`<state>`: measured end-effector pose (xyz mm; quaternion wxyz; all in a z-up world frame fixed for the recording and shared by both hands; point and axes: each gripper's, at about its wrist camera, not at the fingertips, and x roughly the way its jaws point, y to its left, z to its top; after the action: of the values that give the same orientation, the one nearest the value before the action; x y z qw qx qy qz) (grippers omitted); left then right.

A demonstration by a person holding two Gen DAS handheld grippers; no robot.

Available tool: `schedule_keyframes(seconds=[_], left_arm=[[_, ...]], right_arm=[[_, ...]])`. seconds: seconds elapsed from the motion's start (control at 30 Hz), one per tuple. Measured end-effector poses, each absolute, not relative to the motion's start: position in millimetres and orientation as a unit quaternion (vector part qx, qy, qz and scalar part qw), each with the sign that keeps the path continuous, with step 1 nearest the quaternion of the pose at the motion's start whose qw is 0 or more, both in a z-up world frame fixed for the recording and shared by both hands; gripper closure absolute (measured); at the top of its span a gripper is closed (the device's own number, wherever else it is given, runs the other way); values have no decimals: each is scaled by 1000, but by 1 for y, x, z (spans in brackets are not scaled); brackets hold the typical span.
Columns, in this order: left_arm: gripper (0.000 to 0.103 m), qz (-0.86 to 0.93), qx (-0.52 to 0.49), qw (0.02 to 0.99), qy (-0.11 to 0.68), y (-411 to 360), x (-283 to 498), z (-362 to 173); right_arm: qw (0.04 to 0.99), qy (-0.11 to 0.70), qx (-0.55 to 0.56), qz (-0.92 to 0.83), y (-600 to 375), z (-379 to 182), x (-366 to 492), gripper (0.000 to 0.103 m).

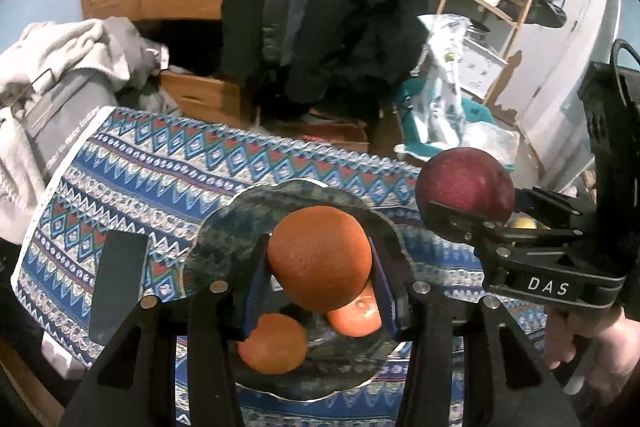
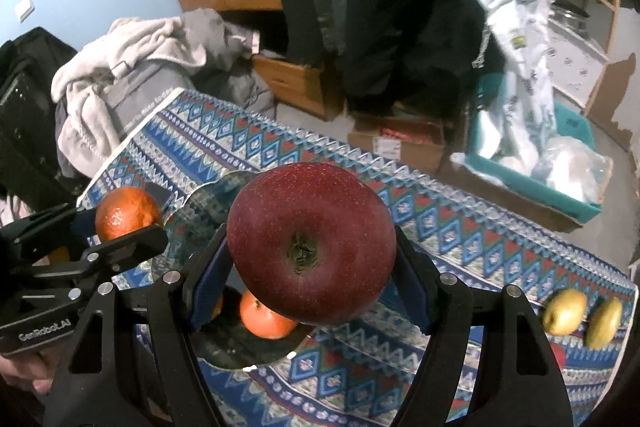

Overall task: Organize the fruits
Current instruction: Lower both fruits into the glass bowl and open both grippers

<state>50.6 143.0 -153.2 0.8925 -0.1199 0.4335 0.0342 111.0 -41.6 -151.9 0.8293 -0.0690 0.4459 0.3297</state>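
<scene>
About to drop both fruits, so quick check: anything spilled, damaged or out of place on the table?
Nothing stands out. Two oranges sit in the plate, and two yellow-green fruits lie on the tablecloth.

Patterned tablecloth (image 1: pixel 168 163), hanging coats (image 1: pixel 340 7)

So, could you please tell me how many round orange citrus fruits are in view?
3: one round orange citrus fruit clamped in the left gripper above the dark scalloped plate, two lying on that plate. More may be hidden beneath.
</scene>
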Motion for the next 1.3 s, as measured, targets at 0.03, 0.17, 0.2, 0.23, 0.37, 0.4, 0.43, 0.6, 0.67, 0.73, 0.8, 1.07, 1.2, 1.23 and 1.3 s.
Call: schedule_keyframes(seconds=[0.03, 0.17, 0.2, 0.23, 0.37, 0.4, 0.43, 0.6, 0.67, 0.73, 0.8, 1.07, 1.2, 1.23, 1.3], left_arm=[[55, 37, -120, 892, 435, 146, 50, -155], [55, 49, -129, 885, 444, 161, 51, -168], [55, 51, -130, 883, 447, 164, 51, -171], [55, 53, -131, 882, 450, 166, 52, -175], [55, 64, -135, 871, 467, 176, 55, -192], [55, 66, -137, 868, 473, 178, 56, -196], [55, 67, -142, 864, 479, 180, 57, -202], [55, 69, -152, 851, 498, 185, 60, -220], [55, 70, -155, 846, 505, 186, 62, -227], [55, 70, -157, 841, 513, 187, 63, -233], [55, 71, -157, 837, 520, 188, 64, -240], [55, 74, -161, 822, 541, 189, 67, -258], [55, 75, -163, 817, 548, 188, 67, -263], [55, 76, -163, 816, 549, 188, 67, -264], [55, 81, -159, 818, 547, 189, 66, -263]], right_arm=[[827, 449, -69, 331, -38, -155, 112, 28], [819, 460, -75, 336, -22, -167, 116, 28], [816, 463, -78, 338, -16, -171, 116, 28], [814, 466, -79, 338, -14, -173, 117, 28], [800, 484, -86, 344, 3, -190, 119, 28], [797, 488, -87, 345, 7, -194, 120, 28], [795, 491, -89, 345, 9, -198, 120, 28], [781, 512, -94, 346, 19, -218, 123, 28], [776, 519, -94, 345, 21, -226, 125, 28], [772, 526, -97, 344, 24, -233, 126, 28], [769, 530, -99, 343, 26, -239, 126, 28], [757, 546, -102, 343, 27, -258, 127, 28], [754, 552, -91, 344, 25, -258, 129, 28], [752, 555, -86, 345, 24, -259, 130, 28], [750, 559, -79, 345, 23, -260, 131, 28]])
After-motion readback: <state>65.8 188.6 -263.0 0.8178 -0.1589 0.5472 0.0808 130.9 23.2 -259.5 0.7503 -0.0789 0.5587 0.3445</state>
